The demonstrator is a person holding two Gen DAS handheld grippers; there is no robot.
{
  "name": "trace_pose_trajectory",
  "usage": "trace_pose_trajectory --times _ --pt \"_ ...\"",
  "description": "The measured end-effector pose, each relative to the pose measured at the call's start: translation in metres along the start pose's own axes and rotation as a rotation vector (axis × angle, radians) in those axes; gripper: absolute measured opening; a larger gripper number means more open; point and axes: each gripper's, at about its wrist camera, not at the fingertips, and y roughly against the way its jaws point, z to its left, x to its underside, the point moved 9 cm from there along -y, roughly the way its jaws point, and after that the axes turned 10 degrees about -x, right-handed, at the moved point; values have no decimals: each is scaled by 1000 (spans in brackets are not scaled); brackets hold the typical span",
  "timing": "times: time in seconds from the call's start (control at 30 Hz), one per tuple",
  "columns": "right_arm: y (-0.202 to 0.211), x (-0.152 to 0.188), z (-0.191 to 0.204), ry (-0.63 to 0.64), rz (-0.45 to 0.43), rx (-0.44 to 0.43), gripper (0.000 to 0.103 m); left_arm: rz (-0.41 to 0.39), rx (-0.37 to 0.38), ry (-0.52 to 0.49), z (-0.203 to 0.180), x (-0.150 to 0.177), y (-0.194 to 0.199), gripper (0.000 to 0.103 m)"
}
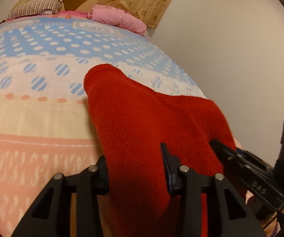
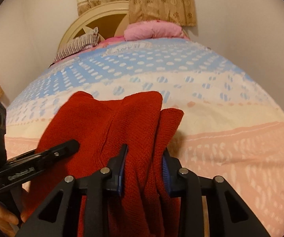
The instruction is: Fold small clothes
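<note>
Bed (image 2: 230,130): patterned blue, cream and pink cover.
Red knit garment (image 2: 122,130): draped over the bed, bunched between both sets of jaws.
Left gripper (image 1: 136,169): jaws clamp the garment.
Right gripper (image 2: 144,165): jaws pinch its folds.

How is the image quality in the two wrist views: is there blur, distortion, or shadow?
Left wrist view: strong fisheye bending of the bedspread, dark corners, the red knitted garment soft and without visible texture. Right wrist view: the same bending, warm dim light, the garment's knit sharper, a soft shadow on the bedspread just right of it.
</note>
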Motion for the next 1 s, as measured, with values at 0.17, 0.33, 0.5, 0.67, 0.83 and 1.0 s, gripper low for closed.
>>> trace_pose_trajectory --times 0.17,0.33,0.5,0.67,0.83,1.0 --pt "48 -2 28 9 -55 -25 31 -44 -54 -59 -11 7 43 41" --pt "94 5 58 33 -111 -23 31 -63 -72 -87 -18 18 82 41" --pt "136 19 77 12 -153 -37 31 -78 -88 -123 -30 36 116 41" --pt "175 37 87 -6 -186 -35 31 -70 -68 -151 -46 59 141 41" --pt "216 65 80 -41 -216 -18 31 -66 -43 -203 -69 82 154 41" --pt "246 88 62 -84 -233 18 31 -49 -8 -253 -96 99 157 41"
